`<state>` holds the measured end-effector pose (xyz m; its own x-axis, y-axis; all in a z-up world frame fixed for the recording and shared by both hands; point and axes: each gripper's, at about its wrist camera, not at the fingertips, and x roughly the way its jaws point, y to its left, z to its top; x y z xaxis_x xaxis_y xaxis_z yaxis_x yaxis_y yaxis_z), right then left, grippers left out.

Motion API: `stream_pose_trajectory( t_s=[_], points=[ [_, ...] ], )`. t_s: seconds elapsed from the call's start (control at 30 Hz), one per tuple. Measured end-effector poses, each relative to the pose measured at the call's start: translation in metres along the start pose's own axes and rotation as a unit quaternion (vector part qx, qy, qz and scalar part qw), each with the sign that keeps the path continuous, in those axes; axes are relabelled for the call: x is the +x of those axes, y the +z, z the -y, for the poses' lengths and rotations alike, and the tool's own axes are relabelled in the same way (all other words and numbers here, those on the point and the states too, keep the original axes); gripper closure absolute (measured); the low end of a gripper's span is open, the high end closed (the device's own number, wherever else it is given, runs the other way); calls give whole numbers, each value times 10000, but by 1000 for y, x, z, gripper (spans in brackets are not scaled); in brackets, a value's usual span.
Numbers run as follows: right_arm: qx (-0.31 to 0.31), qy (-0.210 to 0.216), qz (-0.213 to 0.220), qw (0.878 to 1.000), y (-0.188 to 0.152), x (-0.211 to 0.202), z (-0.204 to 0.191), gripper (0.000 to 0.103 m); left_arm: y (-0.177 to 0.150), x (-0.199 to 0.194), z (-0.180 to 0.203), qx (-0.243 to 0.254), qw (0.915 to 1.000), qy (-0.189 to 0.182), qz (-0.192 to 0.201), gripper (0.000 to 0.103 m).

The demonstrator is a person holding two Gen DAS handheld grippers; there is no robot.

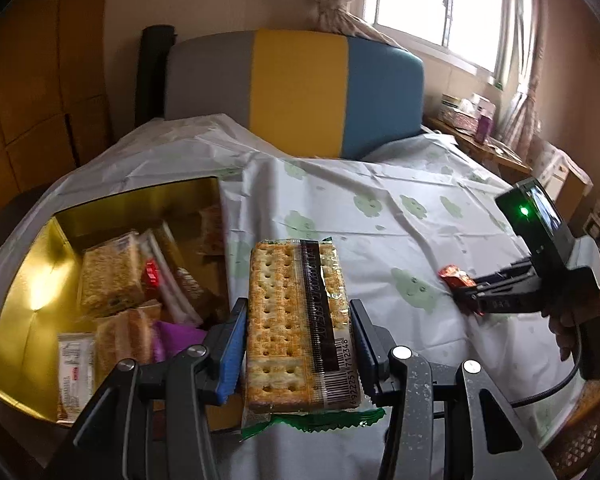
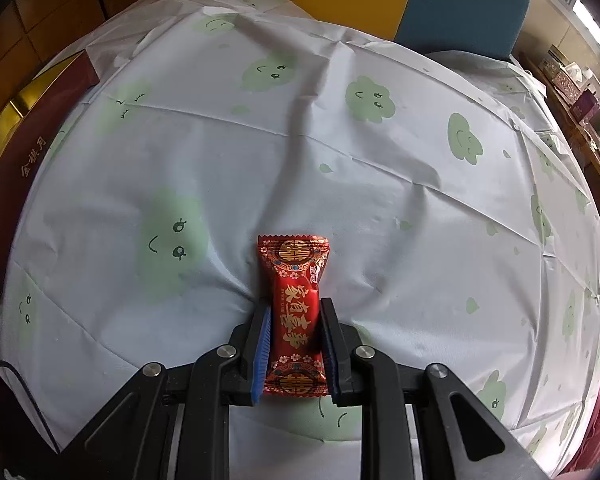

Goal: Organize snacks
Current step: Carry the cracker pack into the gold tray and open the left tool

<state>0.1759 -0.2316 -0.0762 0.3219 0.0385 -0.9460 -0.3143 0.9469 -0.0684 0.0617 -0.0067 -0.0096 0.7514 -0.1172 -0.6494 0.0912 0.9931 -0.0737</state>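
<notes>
Cracker pack (image 1: 296, 320) clamped in my L gripper (image 1: 298, 344), red candy (image 2: 294, 312) pinched in R gripper (image 2: 294, 344).

Pack's long axis runs away from me; gold box (image 1: 32, 280) w/ other snacks sits just left, so L is nearer & goes first. Candy lies on cloud-print cloth (image 2: 380, 200), right, well apart from box. Chair, window far side.

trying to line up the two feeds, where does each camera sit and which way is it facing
Left wrist: sits on the left claw, looking forward and slightly down over a clamped cracker pack toward the gold box of snacks and a chair; the right claw and its hand show at right.
Right wrist: sits on the right claw, looking steeply down at the tablecloth, gripping a red candy.
Shared: candy, tablecloth, box edge, chair.
</notes>
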Motion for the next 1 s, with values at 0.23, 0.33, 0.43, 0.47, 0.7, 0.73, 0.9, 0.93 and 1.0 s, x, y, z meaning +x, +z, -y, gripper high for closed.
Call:
stream_pose_trajectory(
  t_s=[0.23,0.33,0.43,0.47,0.7,0.73,0.9,0.93,1.0],
  points=[
    [-79,-53,27,10000,-1,1,-2,80,2,-9,-25,-303,9993,237,-7,55],
    [-131,-104,48,9998,-2,1,-5,80,3,-10,-43,-574,9978,337,-72,55],
    [-140,-119,56,9998,-3,1,-6,80,3,-10,-60,-795,9957,461,-121,55],
    [-130,-115,55,9998,-3,1,-7,80,3,-9,-67,-896,9946,495,-155,55],
    [-138,-143,61,9998,-3,1,-9,80,3,-3,-113,-1615,9846,536,-411,55],
    [-143,-147,60,9998,-3,1,-9,80,1,-2,-120,-1740,9823,533,-447,55],
    [-152,-143,60,9998,-3,2,-10,80,-3,1,-155,-2346,9694,392,-610,55],
    [-154,-147,60,9998,-3,2,-9,80,-4,0,-164,-2523,9651,299,-633,55],
    [-163,-151,58,9997,-3,2,-9,80,-4,-1,-179,-2839,9565,204,-648,55]
  ],
)
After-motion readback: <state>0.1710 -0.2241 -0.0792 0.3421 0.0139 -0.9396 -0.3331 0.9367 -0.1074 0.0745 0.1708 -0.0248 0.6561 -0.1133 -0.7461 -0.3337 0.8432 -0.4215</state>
